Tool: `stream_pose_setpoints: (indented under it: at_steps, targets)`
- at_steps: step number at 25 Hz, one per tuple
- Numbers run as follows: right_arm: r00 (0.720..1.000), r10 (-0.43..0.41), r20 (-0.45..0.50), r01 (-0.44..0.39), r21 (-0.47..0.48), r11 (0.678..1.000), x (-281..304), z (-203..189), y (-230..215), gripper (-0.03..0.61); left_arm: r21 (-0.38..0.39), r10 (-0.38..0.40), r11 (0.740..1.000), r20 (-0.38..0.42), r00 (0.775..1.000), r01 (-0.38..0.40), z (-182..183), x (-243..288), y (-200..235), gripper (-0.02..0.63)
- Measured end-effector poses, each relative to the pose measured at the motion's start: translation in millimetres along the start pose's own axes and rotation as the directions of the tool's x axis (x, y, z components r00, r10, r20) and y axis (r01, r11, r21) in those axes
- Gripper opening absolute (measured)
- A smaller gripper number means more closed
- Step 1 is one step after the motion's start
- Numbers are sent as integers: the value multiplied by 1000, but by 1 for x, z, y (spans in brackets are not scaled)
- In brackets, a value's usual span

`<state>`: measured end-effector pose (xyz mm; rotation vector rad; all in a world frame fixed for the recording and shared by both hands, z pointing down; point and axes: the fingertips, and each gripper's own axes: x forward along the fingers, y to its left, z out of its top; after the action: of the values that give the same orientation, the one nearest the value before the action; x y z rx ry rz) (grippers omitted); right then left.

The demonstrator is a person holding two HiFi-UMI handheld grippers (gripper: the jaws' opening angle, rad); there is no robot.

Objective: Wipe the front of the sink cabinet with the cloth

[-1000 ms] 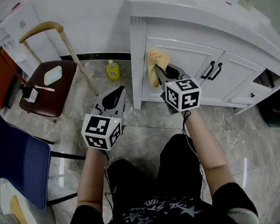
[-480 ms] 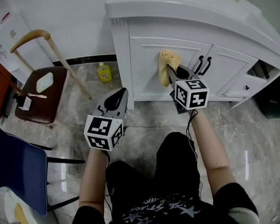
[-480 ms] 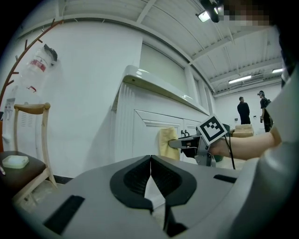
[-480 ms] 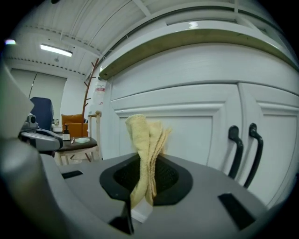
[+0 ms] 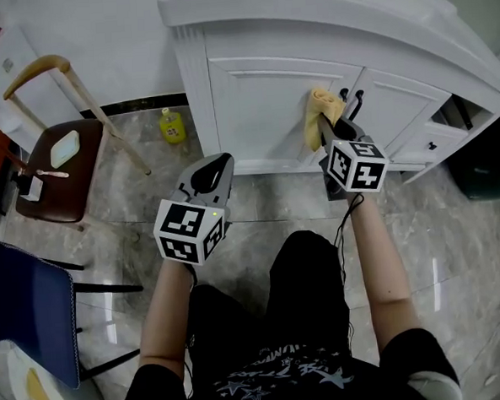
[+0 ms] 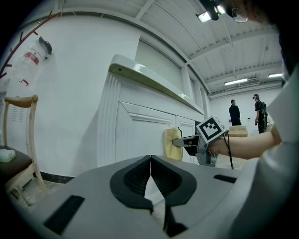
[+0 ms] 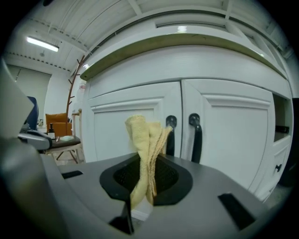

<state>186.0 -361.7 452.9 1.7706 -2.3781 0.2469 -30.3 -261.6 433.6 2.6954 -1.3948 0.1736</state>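
The white sink cabinet (image 5: 261, 101) fills the top of the head view, its two doors meeting at a pair of black handles (image 7: 182, 135). My right gripper (image 5: 329, 131) is shut on a folded yellow cloth (image 7: 145, 154), which presses against the left door (image 7: 126, 130) just left of the handles (image 5: 352, 104). The same cloth (image 5: 323, 110) stands upright from the jaws. My left gripper (image 5: 213, 170) is shut with nothing in it, held back from the cabinet over the floor; in its own view the jaws meet at a thin line (image 6: 150, 179).
A yellow bottle (image 5: 172, 126) stands on the marble floor by the cabinet's left corner. A brown chair (image 5: 50, 169) with small items sits at the left, a blue chair (image 5: 24, 310) nearer me. An open drawer recess (image 5: 460, 114) shows at the cabinet's right.
My right gripper has carried the cloth to the right across the left door, from near the cabinet's left edge to beside the handles. The left gripper has stayed shut and still.
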Motion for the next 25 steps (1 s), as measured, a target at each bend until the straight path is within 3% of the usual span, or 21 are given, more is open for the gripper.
stream_pose_setpoints:
  at_steps: [13, 20, 25]
  targets:
    - [1000, -25, 18, 25, 15, 1000, -12, -5, -3, 63, -16, 9, 1000, 18, 1000, -8, -13, -3, 15, 18]
    - [990, 131, 53, -129, -36, 991, 2, -8, 69, 63, -15, 41, 999, 7, 999, -41, -37, -17, 45, 18]
    - [954, 300, 15, -299, -52, 953, 24, -37, 144, 63, -10, 59, 998, 6, 998, -59, -53, -32, 64, 18]
